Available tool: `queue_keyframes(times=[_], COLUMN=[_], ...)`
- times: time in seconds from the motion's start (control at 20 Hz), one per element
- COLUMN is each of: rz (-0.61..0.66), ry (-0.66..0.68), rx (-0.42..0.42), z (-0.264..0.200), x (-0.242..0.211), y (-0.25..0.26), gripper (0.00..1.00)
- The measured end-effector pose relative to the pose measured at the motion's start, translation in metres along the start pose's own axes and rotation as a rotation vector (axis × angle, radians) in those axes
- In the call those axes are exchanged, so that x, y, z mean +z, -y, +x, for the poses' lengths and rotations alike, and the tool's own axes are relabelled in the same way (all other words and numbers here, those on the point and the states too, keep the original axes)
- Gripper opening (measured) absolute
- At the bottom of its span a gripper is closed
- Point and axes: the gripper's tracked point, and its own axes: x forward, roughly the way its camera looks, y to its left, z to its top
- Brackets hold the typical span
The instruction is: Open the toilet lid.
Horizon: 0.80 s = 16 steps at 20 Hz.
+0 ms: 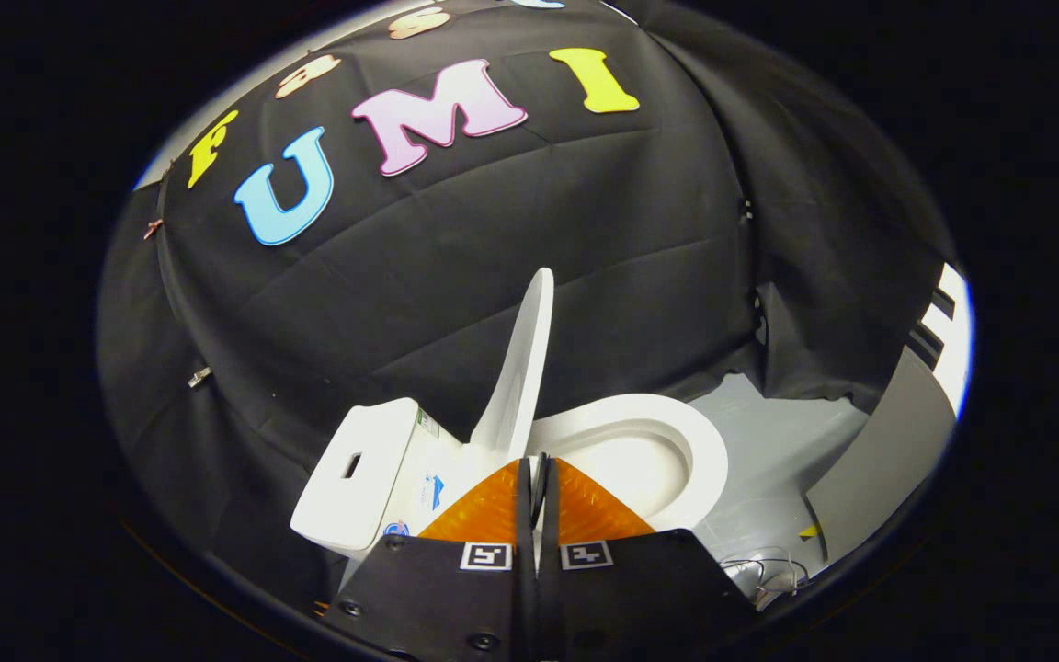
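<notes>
One toilet [640, 460] stands on the grey floor [768, 441] before the black cloth wall [493, 257], its tank [359, 473] beside the fingers and its seat ring beyond them. The lid [520, 368] is raised, standing nearly upright between tank and bowl, just ahead of the fingertips. The gripper [537, 469] is clenched, fingers pressed together with nothing between them.

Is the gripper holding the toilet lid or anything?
No. The gripper is shut with nothing between its fingers. The lid stands raised just ahead of them, above the seat, and they don't clamp it.
</notes>
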Motion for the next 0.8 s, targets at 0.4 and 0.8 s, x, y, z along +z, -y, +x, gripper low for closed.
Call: queue_keyframes(times=[0.4,0.8], rz=[-0.095,-0.177], ry=[0.029,0.029], rx=[-0.019,-0.033], z=[-0.009,-0.007], x=[0.004,-0.005], y=[-0.066,-0.14], gripper=[0.05,0.05])
